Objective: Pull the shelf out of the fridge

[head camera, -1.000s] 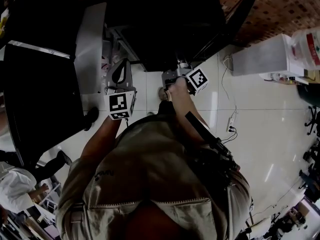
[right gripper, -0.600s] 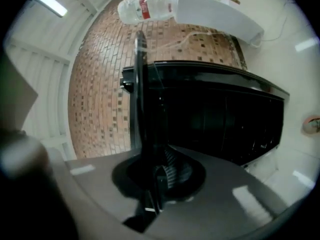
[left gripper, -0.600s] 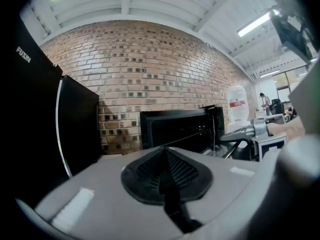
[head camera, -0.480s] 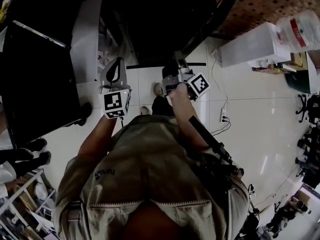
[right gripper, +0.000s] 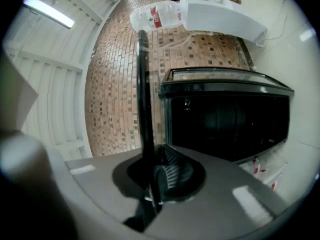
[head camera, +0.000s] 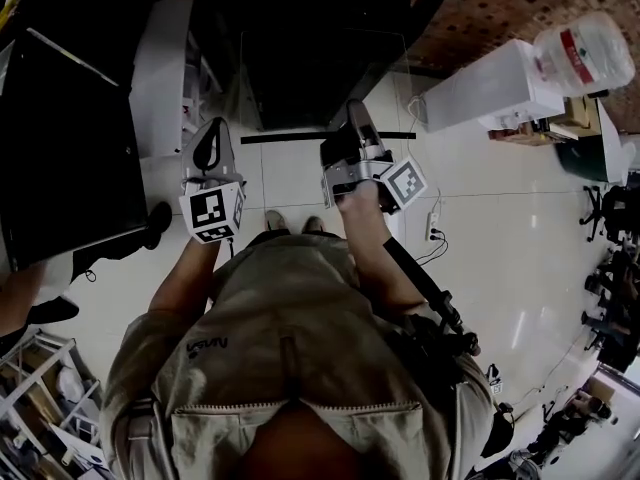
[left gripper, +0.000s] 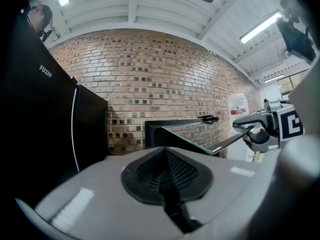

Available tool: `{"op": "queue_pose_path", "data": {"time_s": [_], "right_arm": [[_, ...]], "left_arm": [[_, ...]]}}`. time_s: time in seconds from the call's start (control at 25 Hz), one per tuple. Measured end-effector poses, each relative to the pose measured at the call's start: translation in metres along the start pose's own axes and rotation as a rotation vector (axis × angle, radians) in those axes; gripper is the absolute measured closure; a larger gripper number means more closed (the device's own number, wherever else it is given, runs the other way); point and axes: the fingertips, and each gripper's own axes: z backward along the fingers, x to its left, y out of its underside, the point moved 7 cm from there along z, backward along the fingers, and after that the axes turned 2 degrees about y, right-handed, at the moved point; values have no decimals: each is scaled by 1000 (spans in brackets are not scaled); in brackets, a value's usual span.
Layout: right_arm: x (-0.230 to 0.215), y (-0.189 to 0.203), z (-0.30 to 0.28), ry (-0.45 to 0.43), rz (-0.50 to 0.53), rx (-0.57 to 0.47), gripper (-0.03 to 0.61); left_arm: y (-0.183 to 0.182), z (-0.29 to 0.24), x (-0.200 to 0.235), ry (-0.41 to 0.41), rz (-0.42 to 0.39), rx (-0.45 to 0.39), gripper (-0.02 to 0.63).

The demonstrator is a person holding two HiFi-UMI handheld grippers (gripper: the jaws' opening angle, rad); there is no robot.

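Observation:
My right gripper (head camera: pixel 352 128) is shut on the black front rim of a clear glass shelf (head camera: pixel 290 136), which hangs in the air in front of the open black fridge (head camera: pixel 320 48). In the right gripper view the rim (right gripper: pixel 142 84) runs up out of the pads of my right gripper (right gripper: pixel 155 179), and the fridge (right gripper: pixel 225 119) stands beyond it. My left gripper (head camera: pixel 212 136) hovers left of the shelf, shut and holding nothing. The left gripper view shows its closed pads (left gripper: pixel 167 171), the glass shelf (left gripper: pixel 187 131) and the right gripper (left gripper: pixel 250 129) clamped on the shelf's edge.
The fridge door (head camera: pixel 70 138) stands open at the left with a pale inner panel (head camera: pixel 160 68). A white cabinet (head camera: pixel 480 93) and a large water bottle (head camera: pixel 585 53) sit at the right by the brick wall. A power strip with cables (head camera: pixel 433 230) lies on the tiled floor.
Both grippers have drawn back from the fridge and the right one has risen. The shelf has come along in the right gripper, and the fridge now lies farther off.

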Motion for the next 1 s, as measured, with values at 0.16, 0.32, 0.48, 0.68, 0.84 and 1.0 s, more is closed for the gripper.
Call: {"op": "queue_pose_path", "data": {"time_s": [0.16,0.32,0.48,0.68,0.84,1.0], "right_arm": [[12,-10,22,-11,-8,16,565],[19,-23,43,-20,-7,44,565],[24,-35,61,-19,-11,74,565],[26,-46,80,-8,-9,103,565],[26,-43,89,-9,-23,100,565],[29,-37,96,-14,-13,86,563]], "left_arm": [[1,11,-21,-18,3,6,607],[-4,25,-47,-40,-6,8,607],[-11,37,-72,-64,-12,4,607],[-15,47,-95,-92,-12,4,607],[-13,56,-97,-93,-13,0,607],[-10,60,-90,-83,2,-6,607]]}}
